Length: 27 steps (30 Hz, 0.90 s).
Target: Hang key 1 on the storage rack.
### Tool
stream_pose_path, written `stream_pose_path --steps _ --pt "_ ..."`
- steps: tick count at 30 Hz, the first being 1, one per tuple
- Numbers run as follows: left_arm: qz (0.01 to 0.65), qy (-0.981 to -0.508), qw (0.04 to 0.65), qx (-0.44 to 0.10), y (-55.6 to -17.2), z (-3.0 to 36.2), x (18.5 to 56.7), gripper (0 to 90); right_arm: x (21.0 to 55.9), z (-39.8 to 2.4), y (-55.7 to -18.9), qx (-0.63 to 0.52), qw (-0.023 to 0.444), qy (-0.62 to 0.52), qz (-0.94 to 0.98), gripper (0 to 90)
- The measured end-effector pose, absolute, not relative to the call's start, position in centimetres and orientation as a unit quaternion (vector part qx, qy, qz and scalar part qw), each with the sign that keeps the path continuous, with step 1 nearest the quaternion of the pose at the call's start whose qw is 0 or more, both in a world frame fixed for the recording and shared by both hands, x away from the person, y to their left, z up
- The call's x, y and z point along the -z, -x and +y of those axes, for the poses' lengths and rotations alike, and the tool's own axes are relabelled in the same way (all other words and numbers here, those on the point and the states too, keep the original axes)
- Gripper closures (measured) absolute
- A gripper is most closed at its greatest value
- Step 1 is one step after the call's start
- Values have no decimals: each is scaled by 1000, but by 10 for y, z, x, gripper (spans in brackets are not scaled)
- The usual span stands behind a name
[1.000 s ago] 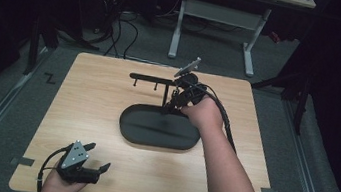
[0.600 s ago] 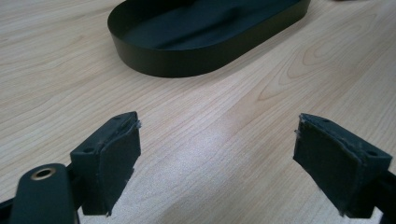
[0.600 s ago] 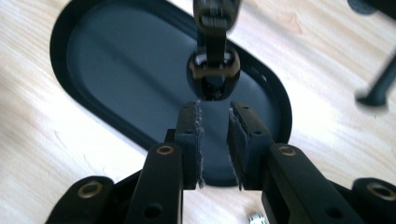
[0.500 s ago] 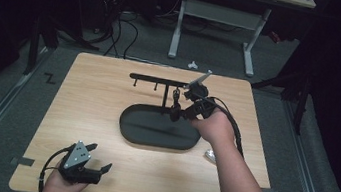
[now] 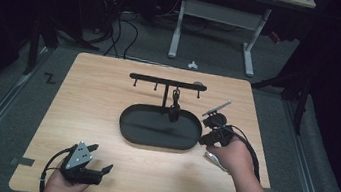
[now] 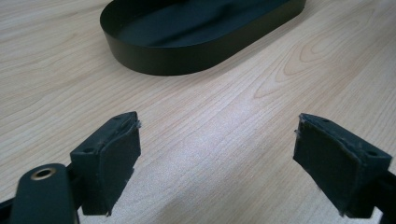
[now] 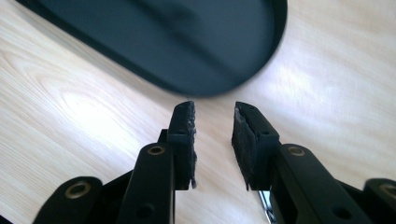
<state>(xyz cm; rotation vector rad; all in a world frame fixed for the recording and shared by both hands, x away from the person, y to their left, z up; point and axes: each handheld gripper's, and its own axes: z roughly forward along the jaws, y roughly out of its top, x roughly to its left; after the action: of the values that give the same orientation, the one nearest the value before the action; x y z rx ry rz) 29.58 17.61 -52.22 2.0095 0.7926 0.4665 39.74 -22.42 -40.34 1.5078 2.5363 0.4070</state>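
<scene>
A black oval tray [image 5: 151, 144] sits mid-table, with a black stand rising from it whose crossbar [image 5: 165, 80] carries small hooks. A small dark item [image 5: 174, 109] hangs from one hook over the tray. My right gripper [image 5: 204, 139] is low beside the tray's right end, jaws toward the tray [image 7: 163, 42]. The right gripper [image 7: 214, 121] has just been opening, and its narrow gap holds nothing. My left gripper [image 5: 100, 158] rests near the table's front left, and this left gripper [image 6: 217, 144] is wide open and empty, facing the tray [image 6: 187, 60].
A small silvery object [image 5: 213, 158] lies on the wood just under my right hand. The wooden table [image 5: 96, 106] ends close behind the stand. Past it are a white table frame [image 5: 215, 11] and cables on the floor.
My right gripper has drawn back from the stand's hook, moving right, nearer and lower to the tray's right end, its jaws parting. The dark item stays hanging. The left gripper has not moved.
</scene>
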Motion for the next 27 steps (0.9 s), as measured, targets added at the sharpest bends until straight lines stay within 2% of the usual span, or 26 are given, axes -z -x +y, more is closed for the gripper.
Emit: stream_pose_path --steps 15,27 --pt "318 -815 447 -188 -296 175 523 152 450 -293 -369 -97 81 -561 818 641" --pt "317 -816 446 -186 -296 174 524 152 474 -323 -365 -85 80 -600 792 610"
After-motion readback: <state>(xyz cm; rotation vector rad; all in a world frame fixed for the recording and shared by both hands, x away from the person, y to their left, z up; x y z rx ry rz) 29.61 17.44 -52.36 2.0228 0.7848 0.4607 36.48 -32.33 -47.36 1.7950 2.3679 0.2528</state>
